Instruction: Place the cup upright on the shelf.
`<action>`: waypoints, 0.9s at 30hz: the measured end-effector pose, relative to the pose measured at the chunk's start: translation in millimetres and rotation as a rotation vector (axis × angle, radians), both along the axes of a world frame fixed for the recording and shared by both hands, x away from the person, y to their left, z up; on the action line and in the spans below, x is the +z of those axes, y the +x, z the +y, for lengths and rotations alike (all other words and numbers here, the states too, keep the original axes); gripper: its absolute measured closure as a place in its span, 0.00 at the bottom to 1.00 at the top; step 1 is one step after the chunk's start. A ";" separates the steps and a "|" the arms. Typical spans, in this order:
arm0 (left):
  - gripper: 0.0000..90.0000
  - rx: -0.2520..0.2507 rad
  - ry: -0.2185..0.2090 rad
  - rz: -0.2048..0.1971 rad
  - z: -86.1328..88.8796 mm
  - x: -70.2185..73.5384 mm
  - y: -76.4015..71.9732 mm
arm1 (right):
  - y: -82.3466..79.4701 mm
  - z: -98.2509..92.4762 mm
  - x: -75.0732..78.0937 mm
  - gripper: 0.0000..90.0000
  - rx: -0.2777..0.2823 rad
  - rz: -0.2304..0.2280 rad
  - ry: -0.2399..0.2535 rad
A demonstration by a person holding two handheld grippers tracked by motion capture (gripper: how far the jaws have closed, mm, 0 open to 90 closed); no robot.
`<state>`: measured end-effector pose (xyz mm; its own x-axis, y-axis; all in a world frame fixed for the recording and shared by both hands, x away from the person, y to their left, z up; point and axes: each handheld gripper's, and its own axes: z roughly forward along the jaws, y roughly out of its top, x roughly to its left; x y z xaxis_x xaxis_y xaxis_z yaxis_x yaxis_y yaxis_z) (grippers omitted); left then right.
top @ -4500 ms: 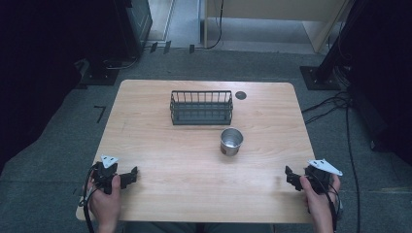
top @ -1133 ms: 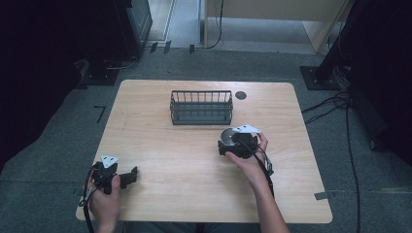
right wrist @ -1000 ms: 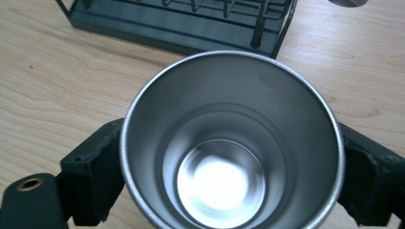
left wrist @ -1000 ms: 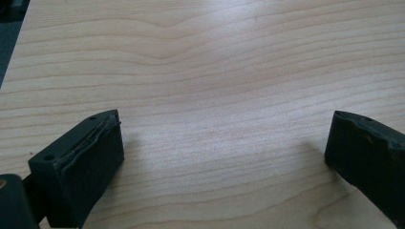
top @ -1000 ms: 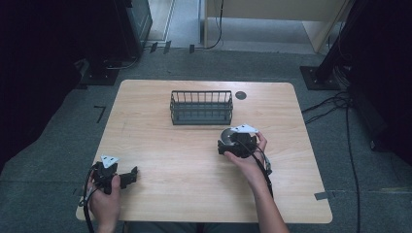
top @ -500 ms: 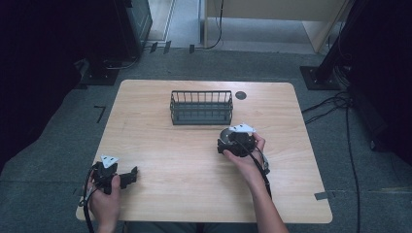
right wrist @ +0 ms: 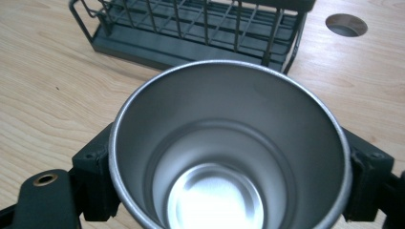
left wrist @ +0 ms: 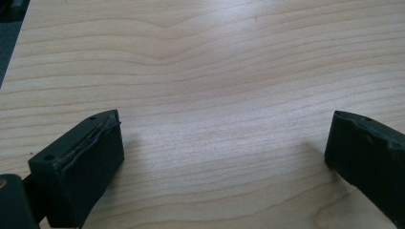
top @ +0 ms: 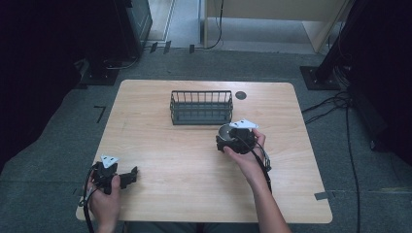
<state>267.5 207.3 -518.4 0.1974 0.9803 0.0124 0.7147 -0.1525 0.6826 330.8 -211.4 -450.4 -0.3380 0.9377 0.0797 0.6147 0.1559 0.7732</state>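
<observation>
Cup (right wrist: pixel 229 157) of bare steel stands upright and empty on the worktop (top: pixel 184 165), just in front of the wire basket (top: pixel 201 107) and a little to its right. The right gripper (top: pixel 236 139) has its jaws on either side of the cup wall, below the rim, and in the right gripper view both pads (right wrist: pixel 95 176) seem pressed to the metal, so I judge it clamped on the cup. Whether the base has left the wood I cannot tell.

The left gripper (top: pixel 130 176) rests near the front left corner, jaws wide apart over bare wood, holding nothing.

The step in hand looks like taking the cup to the basket. To do it well:

- Keep the squeeze firm and level; smooth steel tapers and can slide down between flat pads.
- Lift straight up before moving forward, so the base clears the basket's near rail.
- Hold the cup upright, mouth up, and avoid twisting the hand.
- Bring it over the basket's open top, then lower until the base sits on the floor grid before parting the jaws.
- Watch the cable hole (right wrist: pixel 346 25) only as a landmark; stay left of it.
</observation>
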 end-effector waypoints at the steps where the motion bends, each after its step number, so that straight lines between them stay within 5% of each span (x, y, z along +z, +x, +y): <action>1: 0.00 0.000 0.000 0.000 0.0 0.0 0.0 | 0.3 0.6 1.3 0.17 0.003 0.001 0.001; 27: 0.00 0.001 0.000 0.000 0.0 0.0 0.0 | 18.1 19.2 44.3 0.17 0.066 -0.048 -0.003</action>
<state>267.6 207.3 -518.4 0.1967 0.9804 0.0122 0.7146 -0.1519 0.6828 349.0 -192.3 -406.1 -0.4021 0.9137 0.0594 0.5656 0.1969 0.8008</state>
